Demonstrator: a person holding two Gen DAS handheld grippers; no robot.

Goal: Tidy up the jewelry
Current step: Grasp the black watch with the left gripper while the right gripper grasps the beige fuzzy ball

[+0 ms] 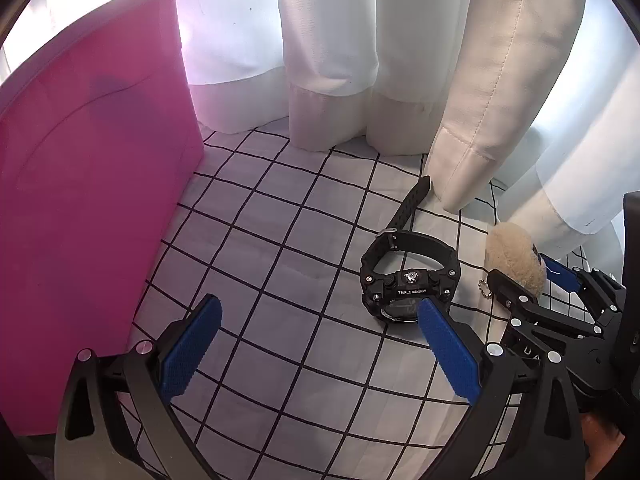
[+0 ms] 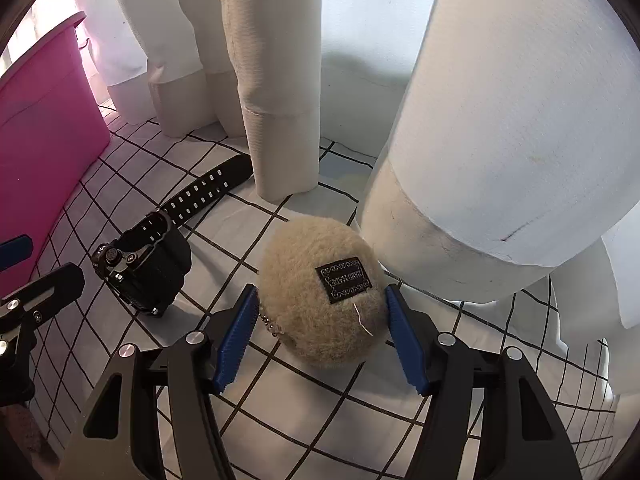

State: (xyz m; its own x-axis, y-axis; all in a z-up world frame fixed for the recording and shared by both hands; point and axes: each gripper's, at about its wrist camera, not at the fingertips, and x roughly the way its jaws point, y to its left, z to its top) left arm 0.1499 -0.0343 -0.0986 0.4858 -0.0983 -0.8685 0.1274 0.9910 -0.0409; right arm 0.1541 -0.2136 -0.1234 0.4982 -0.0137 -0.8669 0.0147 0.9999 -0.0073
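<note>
White curtain (image 1: 332, 52) folds hang at the back, their hems resting on one white cloth (image 1: 280, 240) with a black grid. One pink bin (image 1: 88, 200) stands on the cloth at the left, in both views.

One black watch (image 1: 408, 276) lies on the cloth right of centre, its strap reaching back to the curtain hem. The left tongs (image 1: 320, 316) are released, blue pads wide apart: the right pad overlaps the near edge of the watch face, while the left pad hangs over bare cloth near the bin.

One beige pouch (image 2: 322, 292), round and fluffy, lies just right of the watch. The right tongs (image 2: 320, 300) straddle it. Their pads sit at its two flanks, spread to about its width; whether they press the pile cannot be told.

One short ball chain (image 2: 272, 326) hangs from the pouch beside the left pad.

Left view only: the watch bezel lettering "TRIPLE SENSOR", and the right tongs seen from the side about the pouch. Right view only: a black woven label (image 2: 347, 280) on the pouch, the watch's side crown and punched strap holes, and part of the left tongs at the left edge.
</note>
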